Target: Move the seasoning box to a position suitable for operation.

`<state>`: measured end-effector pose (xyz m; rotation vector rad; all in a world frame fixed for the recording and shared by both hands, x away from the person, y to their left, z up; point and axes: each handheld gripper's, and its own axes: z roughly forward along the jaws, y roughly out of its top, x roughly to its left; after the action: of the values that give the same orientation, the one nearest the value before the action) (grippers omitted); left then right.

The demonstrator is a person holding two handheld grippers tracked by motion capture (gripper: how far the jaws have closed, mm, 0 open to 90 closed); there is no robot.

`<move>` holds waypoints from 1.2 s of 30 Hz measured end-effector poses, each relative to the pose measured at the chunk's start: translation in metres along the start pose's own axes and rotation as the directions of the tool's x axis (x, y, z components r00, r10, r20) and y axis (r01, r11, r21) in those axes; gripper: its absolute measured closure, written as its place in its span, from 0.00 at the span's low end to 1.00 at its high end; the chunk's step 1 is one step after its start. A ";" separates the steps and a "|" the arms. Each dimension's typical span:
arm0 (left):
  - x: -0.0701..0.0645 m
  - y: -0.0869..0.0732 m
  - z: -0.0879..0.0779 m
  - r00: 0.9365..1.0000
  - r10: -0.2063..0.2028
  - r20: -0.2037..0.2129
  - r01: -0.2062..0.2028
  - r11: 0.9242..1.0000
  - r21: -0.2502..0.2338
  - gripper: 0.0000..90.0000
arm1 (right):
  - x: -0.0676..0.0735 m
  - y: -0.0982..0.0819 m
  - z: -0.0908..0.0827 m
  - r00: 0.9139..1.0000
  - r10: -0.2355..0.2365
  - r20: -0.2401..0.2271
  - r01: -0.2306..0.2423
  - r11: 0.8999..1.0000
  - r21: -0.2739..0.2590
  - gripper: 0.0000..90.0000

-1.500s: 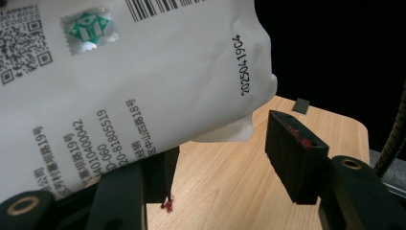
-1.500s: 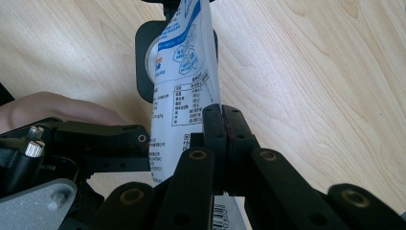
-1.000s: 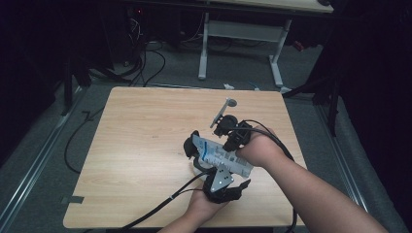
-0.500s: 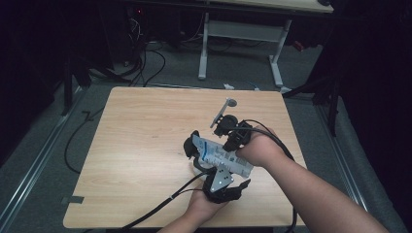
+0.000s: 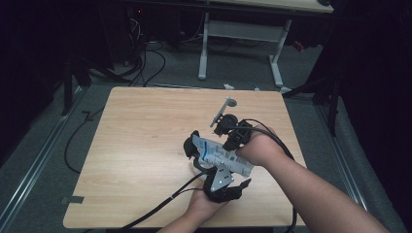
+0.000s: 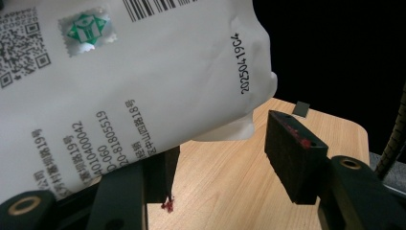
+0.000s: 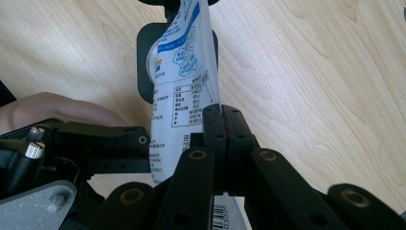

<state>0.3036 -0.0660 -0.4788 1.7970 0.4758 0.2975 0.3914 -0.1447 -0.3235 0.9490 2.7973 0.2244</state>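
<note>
Pale wooden table (image 5: 145,145) with rounded corners; its bare top carries nothing loose

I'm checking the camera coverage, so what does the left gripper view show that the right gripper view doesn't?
Left gripper view: the white pouch's barcode, QR code, green seal and printed date, with the left gripper's jaws open. Right gripper view: its blue-printed face, the right gripper's jaws shut on its edge, and a hand. Both: the pouch above the wooden table.
</note>
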 end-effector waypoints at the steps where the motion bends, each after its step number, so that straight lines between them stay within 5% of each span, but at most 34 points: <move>1: 0.000 0.000 0.000 1.000 -0.001 0.000 0.001 1.000 -0.001 0.52 | 0.000 0.000 0.000 1.000 0.000 0.000 0.000 1.000 0.001 1.00; 36: 0.000 0.000 0.000 1.000 0.000 -0.002 0.000 1.000 -0.005 0.52 | 0.001 0.001 0.000 1.000 -0.003 0.004 0.003 1.000 0.000 1.00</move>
<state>0.3036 -0.0660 -0.4790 1.7922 0.4761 0.3001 0.3916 -0.1433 -0.3237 0.9445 2.7944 0.2220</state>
